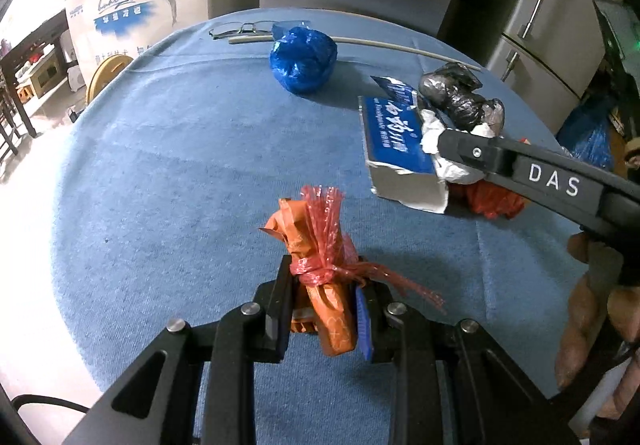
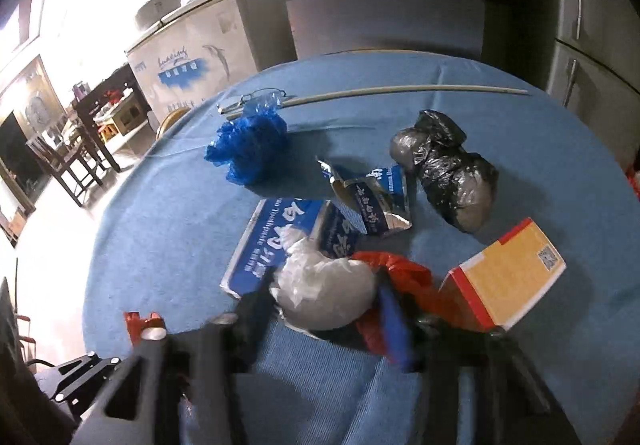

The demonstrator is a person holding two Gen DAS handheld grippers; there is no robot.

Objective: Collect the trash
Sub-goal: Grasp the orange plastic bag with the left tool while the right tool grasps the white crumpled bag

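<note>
Clamped between the fingers of the left gripper is an orange packet tied round with red plastic strips, its upper end sticking out ahead of the fingertips and its lower end hanging below them – the fingers are pressed together on it, above the blue cloth of the counter. Ahead of these fingers and off to their right, a blue toothpaste box is seen lying flat, with a white crumpled bag just beside it and a black bag bundle beyond. Further ahead a blue bag ball is seen, with a pair of glasses and a long pale stick behind it.

The right gripper is blurred; its fingers are placed on either side of the white crumpled bag and stand narrowly apart, though whether they actually press on it cannot be told. A red plastic bag is seen touching the right-hand finger, and an orange and red carton lies further to the right of it. Just ahead of the fingertips the toothpaste box is found, with a torn blue and silver carton beyond it – the black bundle is to the right of that and the blue ball to the left
</note>
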